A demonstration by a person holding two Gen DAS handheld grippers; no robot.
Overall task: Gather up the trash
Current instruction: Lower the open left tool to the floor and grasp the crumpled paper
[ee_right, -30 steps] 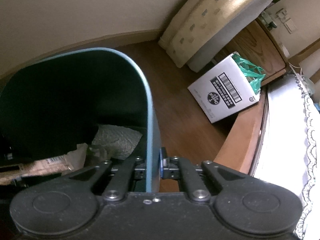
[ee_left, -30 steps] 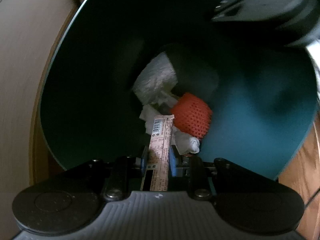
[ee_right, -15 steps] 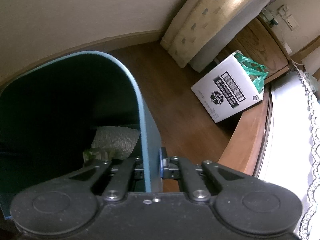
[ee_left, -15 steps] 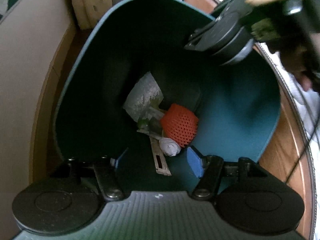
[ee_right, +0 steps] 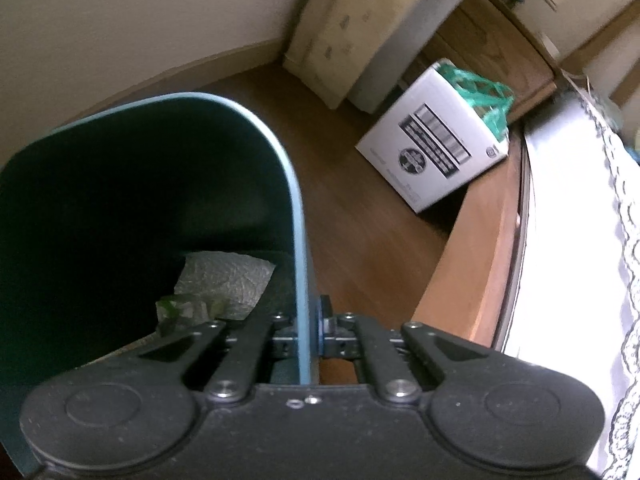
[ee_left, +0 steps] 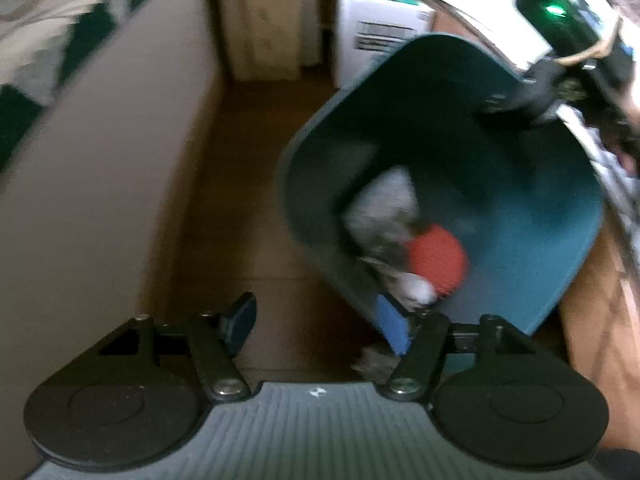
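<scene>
A teal trash bin (ee_left: 552, 236) holds white crumpled paper (ee_left: 384, 204), an orange mesh ball (ee_left: 436, 260) and a small white wad (ee_left: 418, 292). My left gripper (ee_left: 318, 322) is open and empty, above the floor just left of the bin. My right gripper (ee_right: 309, 330) is shut on the bin's rim (ee_right: 298, 216); it shows in the left wrist view (ee_left: 528, 96) at the bin's far edge. In the right wrist view, white paper (ee_right: 224, 280) and a greenish wrapper (ee_right: 176, 306) lie in the bin.
A beige wall (ee_left: 100, 184) runs along the left. A white cardboard box (ee_right: 434, 148) with a green bag stands on the wooden floor (ee_right: 360, 240). A mattress (ee_right: 360, 20) leans on the wall. A lace cloth (ee_right: 580, 260) hangs at the right.
My left gripper let go of the long snack wrapper into the bin, opened, then pulled back up and left out of the bin. The right gripper kept hold of the rim.
</scene>
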